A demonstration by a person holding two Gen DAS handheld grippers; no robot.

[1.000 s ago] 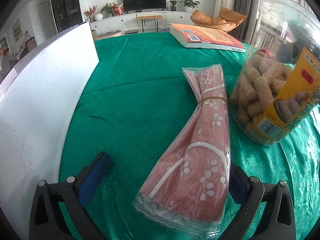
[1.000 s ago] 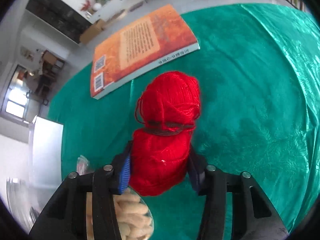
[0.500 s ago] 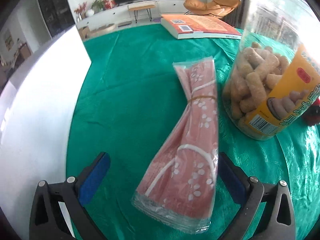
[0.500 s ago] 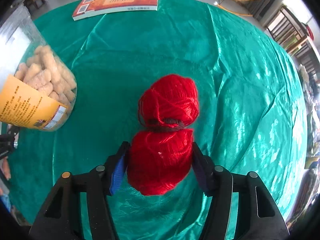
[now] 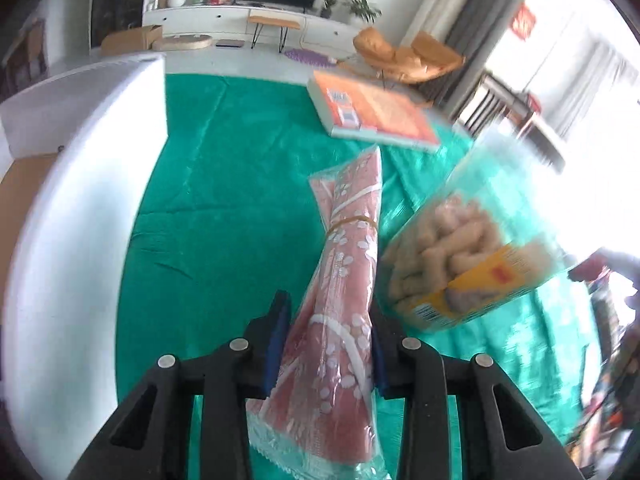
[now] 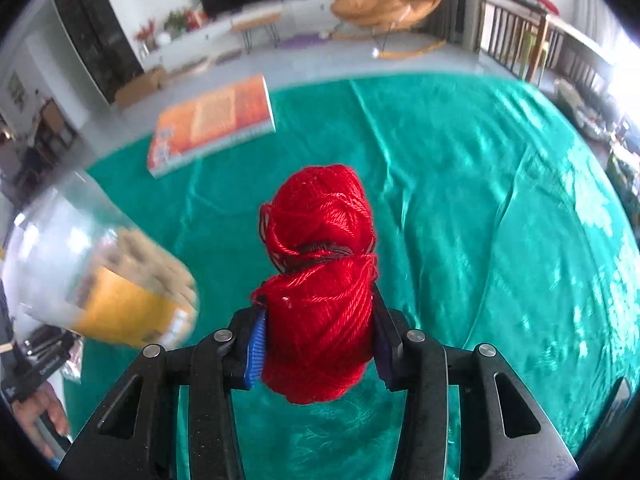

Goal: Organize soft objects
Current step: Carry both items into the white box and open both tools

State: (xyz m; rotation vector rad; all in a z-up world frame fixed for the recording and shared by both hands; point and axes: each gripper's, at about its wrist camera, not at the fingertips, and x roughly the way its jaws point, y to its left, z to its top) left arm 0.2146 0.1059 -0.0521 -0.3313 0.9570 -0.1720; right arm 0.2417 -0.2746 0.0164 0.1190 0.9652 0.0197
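My left gripper [image 5: 329,332] is shut on a pink flower-patterned cloth in a clear plastic sleeve [image 5: 344,280], bound by a rubber band; it is lifted and tilted above the green tablecloth [image 5: 224,200]. My right gripper [image 6: 318,336] is shut on a red skein of yarn [image 6: 320,272] with a dark band round its middle, held above the green cloth [image 6: 480,200].
A clear jar of puffed snacks with a yellow label [image 5: 472,252] stands right of the pink cloth and shows at the left in the right wrist view [image 6: 104,276]. An orange book [image 5: 372,112] lies at the far side. A white box [image 5: 72,184] stands at the left.
My left gripper has closed on the pink cloth package and lifted it. My right gripper, still holding the red yarn, has swung round so the book and room are ahead.
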